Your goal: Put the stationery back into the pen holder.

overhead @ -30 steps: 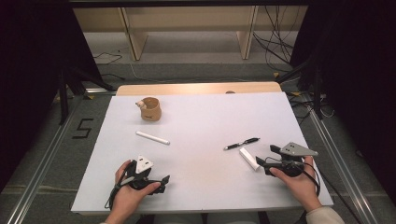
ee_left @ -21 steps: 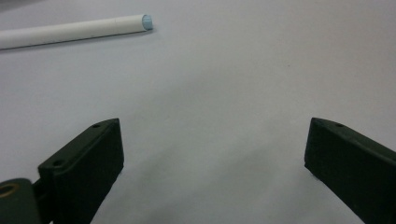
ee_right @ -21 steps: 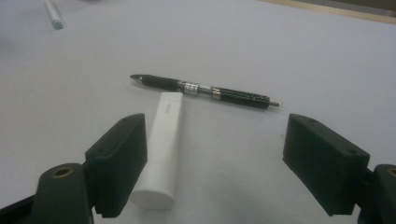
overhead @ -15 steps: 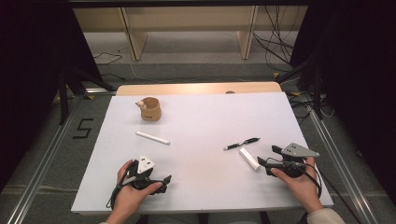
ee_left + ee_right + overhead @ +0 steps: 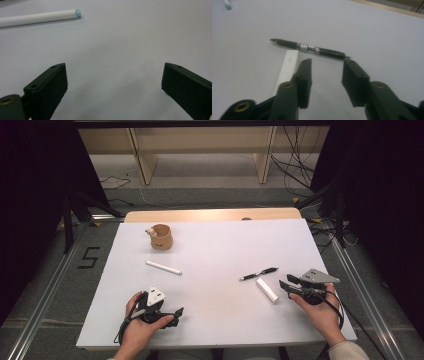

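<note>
Approach step: right gripper (image 5: 325, 75), jaws part-spread and empty, probably targets the black pen (image 5: 308, 47) at twelve o'clock; left gripper (image 5: 113, 87) waits wide-spread.

Two white markers (image 5: 163, 267) (image 5: 267, 290), one black pen (image 5: 258, 273), one wooden cup (image 5: 161, 237).

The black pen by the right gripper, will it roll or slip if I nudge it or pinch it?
The pen is a slim round barrel lying flat on the smooth white table, so a sideways nudge would probably roll it. Its dark grip section looks less slippery than the glossy rear half. It looks stiff and light, so the right gripper, jaws apart, should lift it easily.
</note>
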Motion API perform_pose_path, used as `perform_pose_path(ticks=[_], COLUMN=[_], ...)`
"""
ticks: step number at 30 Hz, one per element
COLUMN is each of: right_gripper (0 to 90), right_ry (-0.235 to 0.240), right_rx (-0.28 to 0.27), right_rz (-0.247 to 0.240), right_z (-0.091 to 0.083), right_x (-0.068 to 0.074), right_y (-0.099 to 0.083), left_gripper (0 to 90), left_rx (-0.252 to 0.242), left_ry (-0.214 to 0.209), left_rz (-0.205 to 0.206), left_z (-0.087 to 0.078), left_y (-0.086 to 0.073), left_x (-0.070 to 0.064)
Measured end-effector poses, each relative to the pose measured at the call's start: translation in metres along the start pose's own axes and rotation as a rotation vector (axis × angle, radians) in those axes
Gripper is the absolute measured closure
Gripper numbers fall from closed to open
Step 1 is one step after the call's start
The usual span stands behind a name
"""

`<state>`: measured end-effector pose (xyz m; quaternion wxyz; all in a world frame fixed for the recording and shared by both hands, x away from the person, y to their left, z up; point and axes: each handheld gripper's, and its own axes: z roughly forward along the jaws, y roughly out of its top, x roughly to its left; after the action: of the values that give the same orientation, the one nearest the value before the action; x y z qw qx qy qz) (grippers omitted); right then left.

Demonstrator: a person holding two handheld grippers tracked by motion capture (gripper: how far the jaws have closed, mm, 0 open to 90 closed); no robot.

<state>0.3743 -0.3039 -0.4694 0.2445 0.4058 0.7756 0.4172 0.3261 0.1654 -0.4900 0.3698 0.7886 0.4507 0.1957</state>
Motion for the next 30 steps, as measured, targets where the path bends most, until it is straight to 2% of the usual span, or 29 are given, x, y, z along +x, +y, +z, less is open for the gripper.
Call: perform_pose_path(ticks=[3,5,9,10,12,13,18,22,25,30], right_gripper=[85.1,90.0,90.0,90.0,90.0,90.0,90.0,90.0,90.0,90.0], right_ry=[-0.023,-0.036,-0.054,-0.054,-0.070,-0.070,-0.071,-0.081,-0.084,-0.076], right_rx=[0.018,0.047,0.107,0.107,0.155,0.155,0.191,0.228,0.238,0.238], right_rz=[0.006,0.014,0.020,0.020,0.028,0.028,0.050,0.059,0.068,0.068], right_z=[0.004,0.010,0.025,0.025,0.039,0.039,0.066,0.081,0.087,0.085], right_x=[-0.005,-0.008,-0.013,-0.013,-0.020,-0.020,-0.029,-0.032,-0.032,-0.031], right_y=[0.006,0.010,0.020,0.020,0.029,0.029,0.049,0.055,0.055,0.055], left_gripper=[6.6,6.7,7.1,7.1,7.2,7.2,7.5,7.5,7.5,7.7], left_rx=[0.003,0.003,0.006,0.007,0.006,0.007,0.007,0.006,0.002,0.003], left_ry=[0.001,0.002,0.002,0.001,0.002,0.002,0.004,0.004,0.006,0.007], left_rz=[0.001,0.005,0.007,0.007,0.008,0.005,-0.001,-0.001,-0.003,-0.005], left_z=[0.000,0.000,0.001,0.001,0.001,0.001,0.001,0.001,0.000,0.000], left_y=[0.000,0.001,0.001,0.001,0.001,0.001,0.000,0.000,0.000,0.000], left_x=[0.000,0.000,0.000,0.000,0.001,0.001,0.002,0.002,0.002,0.002])
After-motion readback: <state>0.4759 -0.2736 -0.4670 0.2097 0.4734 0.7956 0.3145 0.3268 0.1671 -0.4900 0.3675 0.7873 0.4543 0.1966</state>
